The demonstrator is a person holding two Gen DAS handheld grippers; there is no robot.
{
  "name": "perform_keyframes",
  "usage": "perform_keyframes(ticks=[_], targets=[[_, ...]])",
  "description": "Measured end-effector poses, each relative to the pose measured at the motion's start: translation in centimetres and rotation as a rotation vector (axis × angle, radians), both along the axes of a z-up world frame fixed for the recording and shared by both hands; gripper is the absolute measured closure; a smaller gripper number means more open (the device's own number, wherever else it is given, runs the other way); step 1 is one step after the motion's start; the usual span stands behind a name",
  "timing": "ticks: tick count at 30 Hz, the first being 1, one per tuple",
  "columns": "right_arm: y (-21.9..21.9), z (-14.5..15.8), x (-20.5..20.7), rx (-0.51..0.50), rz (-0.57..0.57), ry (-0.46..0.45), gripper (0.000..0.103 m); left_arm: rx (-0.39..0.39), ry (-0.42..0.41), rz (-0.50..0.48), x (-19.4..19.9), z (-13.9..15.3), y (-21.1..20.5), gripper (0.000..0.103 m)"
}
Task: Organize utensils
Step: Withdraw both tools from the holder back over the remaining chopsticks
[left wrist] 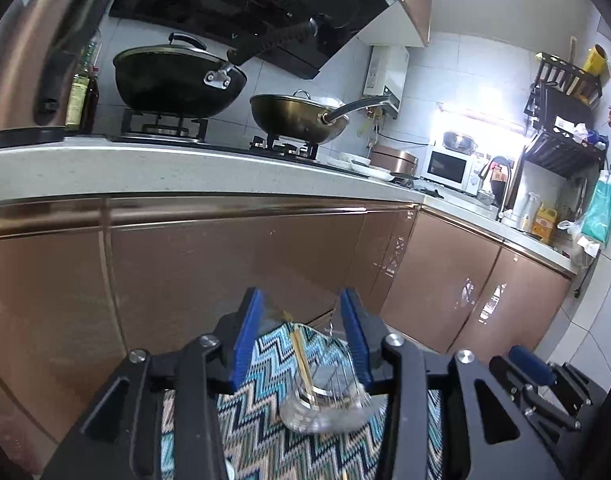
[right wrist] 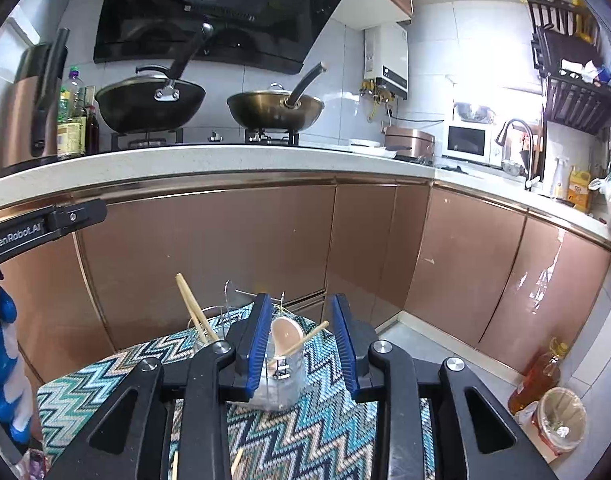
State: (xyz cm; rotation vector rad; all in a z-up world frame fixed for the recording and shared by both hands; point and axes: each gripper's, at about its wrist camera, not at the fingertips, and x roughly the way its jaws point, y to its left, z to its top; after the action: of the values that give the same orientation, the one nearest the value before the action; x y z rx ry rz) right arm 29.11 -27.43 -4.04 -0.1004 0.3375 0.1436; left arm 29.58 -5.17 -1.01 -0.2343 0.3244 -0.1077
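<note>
A clear glass jar point(left wrist: 325, 404) stands on a zigzag-patterned cloth point(left wrist: 261, 436), with wooden chopsticks point(left wrist: 301, 356) in it. My left gripper point(left wrist: 301, 308) is open, its blue fingers either side of this jar. In the right wrist view a second clear jar point(right wrist: 279, 376) holds a pale spoon point(right wrist: 286, 334) and one chopstick point(right wrist: 309, 336). My right gripper point(right wrist: 301, 308) is open around it. The first jar with chopsticks point(right wrist: 193, 308) shows behind on the left. Loose chopsticks point(right wrist: 236, 460) lie on the cloth near me.
Copper cabinet doors point(right wrist: 225, 248) and a white counter edge point(right wrist: 209, 168) rise just beyond the cloth. Two woks point(right wrist: 149, 102) sit on the stove. An oil bottle point(right wrist: 539, 376) and a lined bin point(right wrist: 561, 416) stand on the floor at right.
</note>
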Motion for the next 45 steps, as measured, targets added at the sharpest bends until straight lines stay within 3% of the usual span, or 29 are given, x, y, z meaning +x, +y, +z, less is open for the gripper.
perform_keyframes(ticks=[7, 16, 24, 39, 45], targets=[[-0.8, 1.1, -4.8, -0.01, -0.01, -0.001, 0.072, -0.019, 0.052, -0.04, -5.7, 0.1, 0.5, 0.061], [-1.3, 0.1, -9.7, -0.026, -0.04, 0.046, 0.071, -0.053, 0.085, -0.075, -11.9, -1.3, 1.5, 0.061], [-0.8, 1.0, -13.2, -0.038, -0.052, 0.029, 0.068, -0.059, 0.105, -0.099, -15.6, -1.7, 2.4, 0.061], [-0.4, 2.7, -16.2, -0.039, -0.037, -0.029, 0.066, -0.047, 0.101, -0.109, -17.7, -0.5, 2.8, 0.061], [-0.5, 2.5, -16.3, -0.039, -0.035, -0.017, 0.065, -0.039, 0.137, -0.115, -17.0, -1.1, 2.6, 0.061]])
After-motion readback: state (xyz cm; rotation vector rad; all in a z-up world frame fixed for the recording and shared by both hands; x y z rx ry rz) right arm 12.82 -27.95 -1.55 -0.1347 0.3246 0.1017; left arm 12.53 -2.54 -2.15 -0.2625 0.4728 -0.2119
